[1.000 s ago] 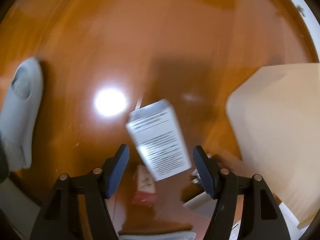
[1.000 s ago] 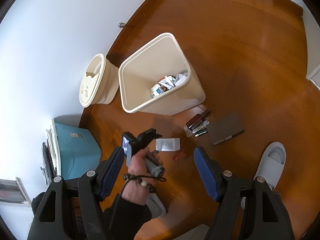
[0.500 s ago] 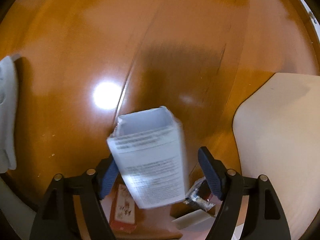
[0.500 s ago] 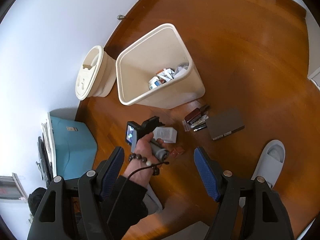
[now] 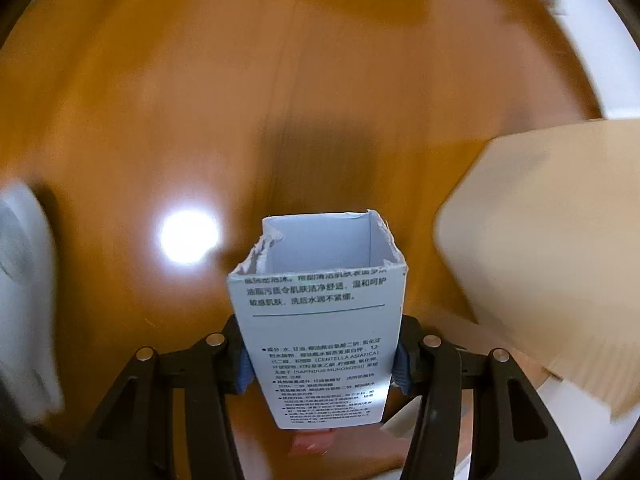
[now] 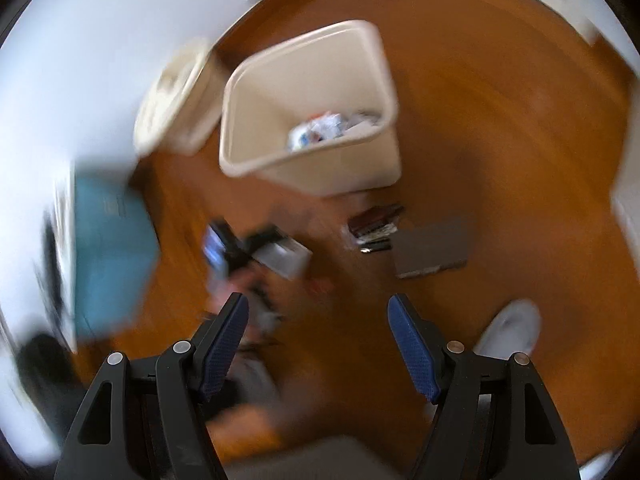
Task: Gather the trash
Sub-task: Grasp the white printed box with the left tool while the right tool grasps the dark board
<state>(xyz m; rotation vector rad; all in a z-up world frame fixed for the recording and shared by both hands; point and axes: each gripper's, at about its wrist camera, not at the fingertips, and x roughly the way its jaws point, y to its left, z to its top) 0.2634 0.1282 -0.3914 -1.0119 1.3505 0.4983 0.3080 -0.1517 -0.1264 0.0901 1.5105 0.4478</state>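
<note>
A white carton with black print and a torn open top stands between the blue pads of my left gripper. The jaws are closing and both pads press on its sides, with the carton held above the wooden floor. To the right stands the cream waste bin. The blurred right wrist view shows the same bin with crumpled trash inside, and the carton in front of a hand holding the left gripper. My right gripper hangs open above the floor with nothing between its fingers.
On the floor lie a small red wrapper, a pile of dark packets and a flat dark box. A grey slipper sits right, a teal box left, a cream lidded container beside the bin.
The left jaws have come in onto the carton, which lay loose on the floor, and lifted it upright. The right wrist view has swung and dropped a little, now blurred.
</note>
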